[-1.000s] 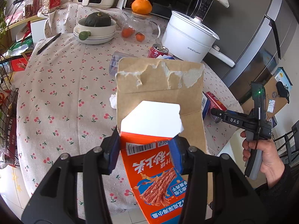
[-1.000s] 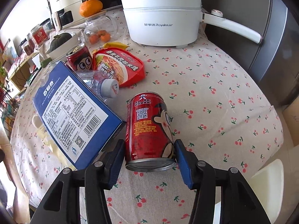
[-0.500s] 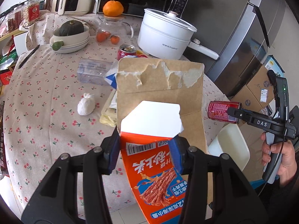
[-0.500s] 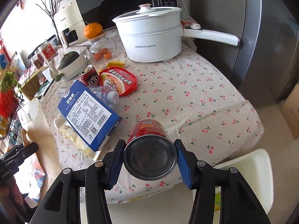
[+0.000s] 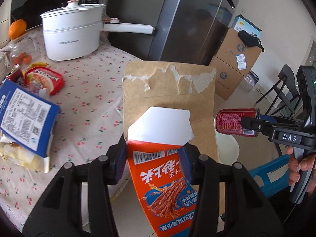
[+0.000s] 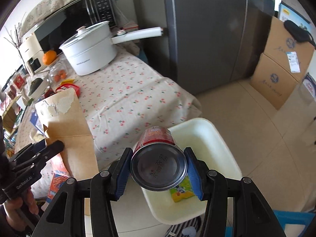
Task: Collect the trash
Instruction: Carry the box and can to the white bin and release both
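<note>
You've swung the red can [image 6: 159, 165], pinched in your right hand-held gripper [image 6: 159, 172], off the worktop [image 6: 126, 96] to above the white bin [image 6: 219, 138] just ahead, ready to drop, while your left hand-held gripper [image 5: 155, 160] stays clamped on the torn carton [image 5: 167, 102].

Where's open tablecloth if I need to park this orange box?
Bare cloth lies between the white lidded pot, the red noodle tray and the table's near edge. Crowded: the left end, around the blue carton and red tray.

A red can [image 6: 158, 154], an orange-and-brown carton [image 5: 167, 118], a white bin [image 6: 207, 138], and a cherry-print tablecloth [image 6: 128, 98].
</note>
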{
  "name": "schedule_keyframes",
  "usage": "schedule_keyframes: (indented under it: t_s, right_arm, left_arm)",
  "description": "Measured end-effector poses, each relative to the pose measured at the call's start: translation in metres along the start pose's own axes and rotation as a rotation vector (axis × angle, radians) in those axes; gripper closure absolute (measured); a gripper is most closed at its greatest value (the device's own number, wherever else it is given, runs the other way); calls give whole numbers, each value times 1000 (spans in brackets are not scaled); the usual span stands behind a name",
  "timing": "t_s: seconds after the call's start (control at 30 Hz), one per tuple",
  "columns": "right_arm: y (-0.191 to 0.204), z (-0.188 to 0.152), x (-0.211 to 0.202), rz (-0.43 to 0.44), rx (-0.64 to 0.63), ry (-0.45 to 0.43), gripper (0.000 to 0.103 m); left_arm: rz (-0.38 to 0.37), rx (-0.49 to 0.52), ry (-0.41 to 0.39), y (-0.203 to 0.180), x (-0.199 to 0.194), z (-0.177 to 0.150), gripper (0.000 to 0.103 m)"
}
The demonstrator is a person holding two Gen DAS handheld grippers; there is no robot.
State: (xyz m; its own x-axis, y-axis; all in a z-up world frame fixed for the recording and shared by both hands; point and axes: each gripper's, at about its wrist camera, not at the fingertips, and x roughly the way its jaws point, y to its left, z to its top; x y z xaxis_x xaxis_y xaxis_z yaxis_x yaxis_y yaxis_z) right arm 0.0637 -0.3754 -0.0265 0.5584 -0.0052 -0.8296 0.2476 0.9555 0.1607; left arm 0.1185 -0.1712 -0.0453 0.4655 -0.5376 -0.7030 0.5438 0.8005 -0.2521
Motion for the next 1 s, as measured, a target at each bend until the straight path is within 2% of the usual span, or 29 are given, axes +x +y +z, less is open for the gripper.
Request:
schedule_keyframes:
  t_s: [0.13,0.23,0.33,0.53,0.6,0.67,1.0]
  right_arm:
    - [-43,-12,1,-63,76,34,49]
    - [-65,-16,3,-84,131,56,49]
    - [-74,-18,1,-123,145,60,49]
    - [-82,-18,1,-135,158,63,49]
    - [-83,-18,1,-144,156,65,49]
    - [-84,-19,0,-143,159,67,49]
    - [-78,-20,8,-112,144,89,49]
  left_arm:
    - [-14,87,23,-38,38,4,54]
    - [-18,91,40,-52,63,7,54]
    - [-15,73,64,-59,81,9,53]
    - [-39,59,101,-73,102,5,53]
    - [-66,55,133,-78,109,2,44]
    - [-54,54,141,-77,106,0,25]
    - [44,92,117,-40,55,-2,19]
